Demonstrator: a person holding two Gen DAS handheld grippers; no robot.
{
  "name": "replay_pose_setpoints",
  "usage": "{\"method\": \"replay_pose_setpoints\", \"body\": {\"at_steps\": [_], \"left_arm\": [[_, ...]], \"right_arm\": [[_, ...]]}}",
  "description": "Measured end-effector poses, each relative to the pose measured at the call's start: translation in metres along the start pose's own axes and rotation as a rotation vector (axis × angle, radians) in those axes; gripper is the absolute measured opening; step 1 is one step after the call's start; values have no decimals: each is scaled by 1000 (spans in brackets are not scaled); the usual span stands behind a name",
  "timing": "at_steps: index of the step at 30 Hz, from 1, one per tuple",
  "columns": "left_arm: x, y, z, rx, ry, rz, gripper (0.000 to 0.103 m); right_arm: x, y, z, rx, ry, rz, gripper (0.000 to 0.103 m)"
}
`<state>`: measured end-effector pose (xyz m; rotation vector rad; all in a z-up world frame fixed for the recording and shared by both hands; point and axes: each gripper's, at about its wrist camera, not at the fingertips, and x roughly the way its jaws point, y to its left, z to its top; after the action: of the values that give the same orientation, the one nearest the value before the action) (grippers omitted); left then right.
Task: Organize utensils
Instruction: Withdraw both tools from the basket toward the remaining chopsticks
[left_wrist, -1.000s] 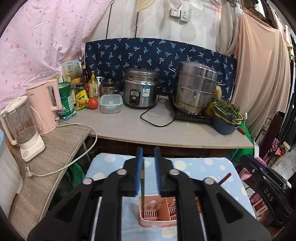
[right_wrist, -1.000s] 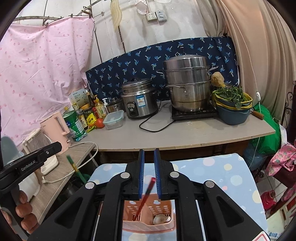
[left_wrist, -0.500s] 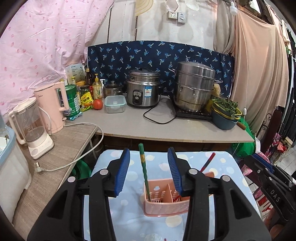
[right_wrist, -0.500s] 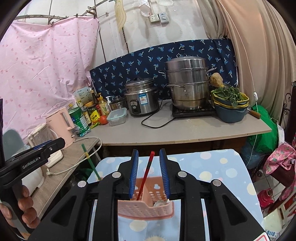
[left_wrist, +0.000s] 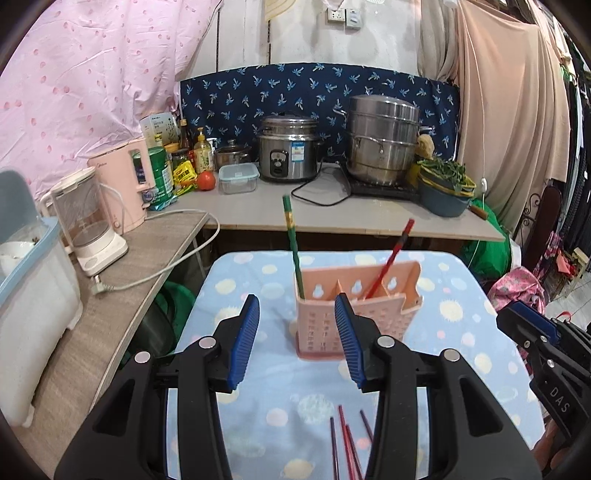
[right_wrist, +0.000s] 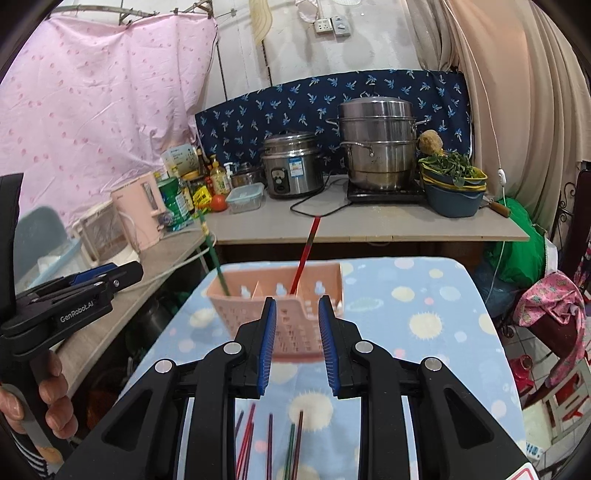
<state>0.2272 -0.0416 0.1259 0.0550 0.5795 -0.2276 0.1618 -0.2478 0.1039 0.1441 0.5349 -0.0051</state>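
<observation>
A pink slotted utensil holder stands on the blue dotted tablecloth; it also shows in the right wrist view. A green chopstick leans in its left slot and a red chopstick in a middle slot. My left gripper is open and empty, just before the holder. My right gripper is open and empty, also just before the holder. Several loose chopsticks lie on the cloth under the grippers, seen too in the right wrist view.
A counter behind holds a rice cooker, a steel steamer pot, a bowl of greens, bottles and a pink kettle. A blender and a cord sit on the left side shelf.
Both grippers opened, let go of the green and red chopsticks in the holder, and drew back toward me. The holder now appears farther off.
</observation>
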Motion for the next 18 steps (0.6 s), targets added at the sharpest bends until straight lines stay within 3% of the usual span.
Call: {"method": "replay_pose_setpoints", "body": {"at_steps": [18], "left_arm": [[-31,-1,-141,16,184,47,40]], "right_arm": [[-44,3,-134,7,173,-30,23]]}}
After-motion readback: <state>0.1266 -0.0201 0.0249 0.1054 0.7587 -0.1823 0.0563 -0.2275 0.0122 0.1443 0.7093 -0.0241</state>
